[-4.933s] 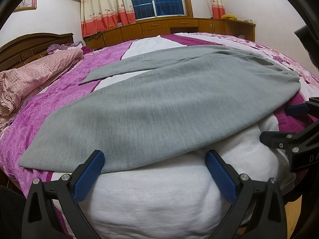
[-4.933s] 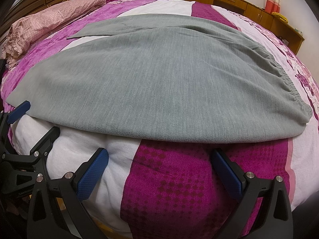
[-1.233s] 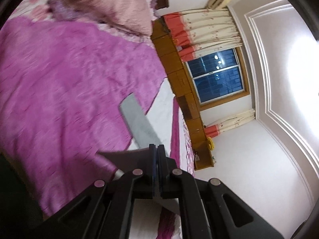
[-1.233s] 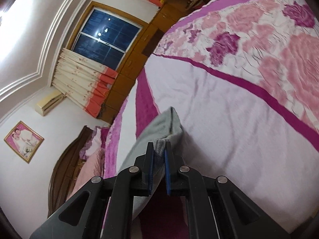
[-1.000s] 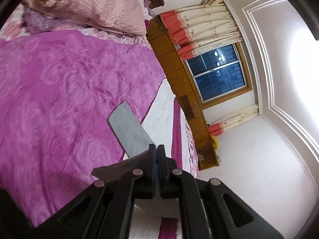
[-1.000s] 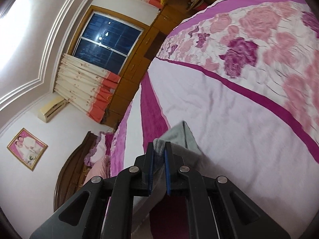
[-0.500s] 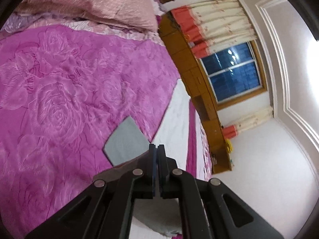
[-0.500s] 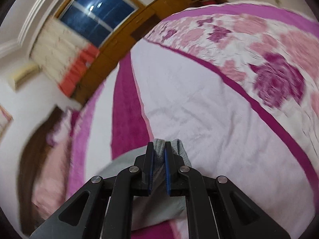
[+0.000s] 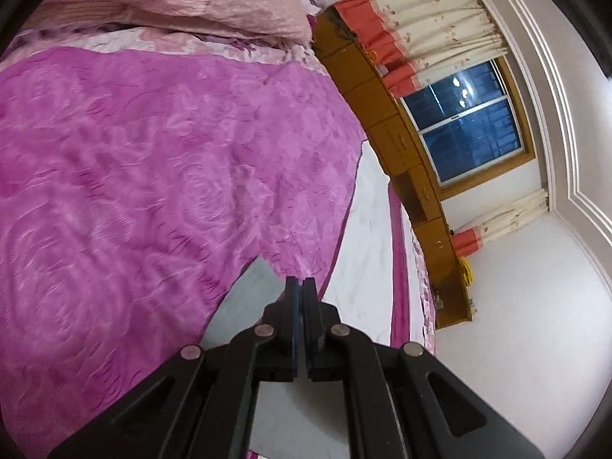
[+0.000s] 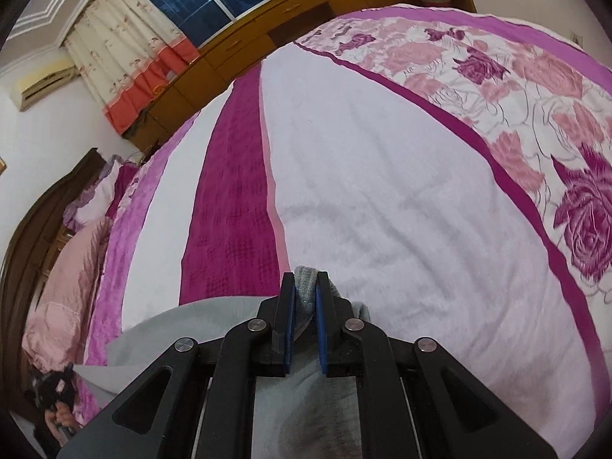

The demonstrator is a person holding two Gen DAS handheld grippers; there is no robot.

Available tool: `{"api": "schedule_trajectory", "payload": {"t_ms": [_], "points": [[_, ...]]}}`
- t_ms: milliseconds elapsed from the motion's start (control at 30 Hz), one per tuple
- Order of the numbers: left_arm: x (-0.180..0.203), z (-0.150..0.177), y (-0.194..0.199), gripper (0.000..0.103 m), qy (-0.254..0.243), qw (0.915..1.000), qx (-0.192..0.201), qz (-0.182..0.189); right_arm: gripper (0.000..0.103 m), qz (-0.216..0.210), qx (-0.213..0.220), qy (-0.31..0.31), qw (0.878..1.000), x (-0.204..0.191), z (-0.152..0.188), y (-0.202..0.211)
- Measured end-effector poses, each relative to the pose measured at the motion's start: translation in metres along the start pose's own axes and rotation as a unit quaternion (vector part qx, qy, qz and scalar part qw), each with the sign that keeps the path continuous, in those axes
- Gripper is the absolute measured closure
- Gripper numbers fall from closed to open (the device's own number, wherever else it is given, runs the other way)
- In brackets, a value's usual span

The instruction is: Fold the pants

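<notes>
The grey pants [image 9: 248,298] lie on the bed, mostly hidden under both grippers. In the left wrist view my left gripper [image 9: 301,287] is shut on a thin edge of the grey fabric, over the seam between purple quilt and white blanket. In the right wrist view my right gripper [image 10: 305,287] is shut on a thick bunched fold of the pants [image 10: 183,329], whose cloth pokes up between the blue pads [image 10: 319,329]. Grey fabric spreads below and to the left of it. The other gripper shows small and dark at the lower left [image 10: 53,390].
The bed carries a purple rose quilt [image 9: 134,176], a white blanket [image 10: 382,206] with a magenta stripe [image 10: 233,206] and a floral border [image 10: 535,88]. Pink pillows [image 9: 183,4] lie at the headboard [image 10: 34,225]. Wooden cabinets [image 9: 413,191], curtains and a dark window line the wall.
Both grippers have swept across the bed with the grey fabric held, sinking slightly. The right one has rolled, so the bed now fills its view. Less free grey cloth shows ahead of the left gripper.
</notes>
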State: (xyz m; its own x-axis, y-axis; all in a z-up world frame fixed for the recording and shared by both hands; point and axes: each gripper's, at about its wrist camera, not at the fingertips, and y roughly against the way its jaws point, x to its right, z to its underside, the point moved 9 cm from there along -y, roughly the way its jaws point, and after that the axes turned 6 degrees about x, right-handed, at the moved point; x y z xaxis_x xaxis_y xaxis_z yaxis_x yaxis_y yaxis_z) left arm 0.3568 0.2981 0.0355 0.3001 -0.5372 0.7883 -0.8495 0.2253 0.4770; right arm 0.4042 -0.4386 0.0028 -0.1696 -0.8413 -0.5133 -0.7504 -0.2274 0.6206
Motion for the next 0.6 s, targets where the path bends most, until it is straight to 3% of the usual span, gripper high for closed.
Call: {"api": "schedule_trajectory", "payload": {"t_ms": [167,433,600], "points": [[-0.001,0.000,-0.020,0.101,-0.021,0.9995,-0.015,-0.017,0.100,0.016,0.000,-0.010,1.000,0.004,0.004,-0.015],[-0.007,-0.008,-0.040,0.101,-0.016,0.9994,-0.025,-0.018,0.100,0.030,0.036,0.020,0.999,-0.010,-0.008,-0.020],[-0.013,-0.012,-0.055,0.101,-0.020,0.9990,-0.026,-0.030,0.100,0.029,0.037,0.016,0.999,-0.010,-0.010,-0.023]]}}
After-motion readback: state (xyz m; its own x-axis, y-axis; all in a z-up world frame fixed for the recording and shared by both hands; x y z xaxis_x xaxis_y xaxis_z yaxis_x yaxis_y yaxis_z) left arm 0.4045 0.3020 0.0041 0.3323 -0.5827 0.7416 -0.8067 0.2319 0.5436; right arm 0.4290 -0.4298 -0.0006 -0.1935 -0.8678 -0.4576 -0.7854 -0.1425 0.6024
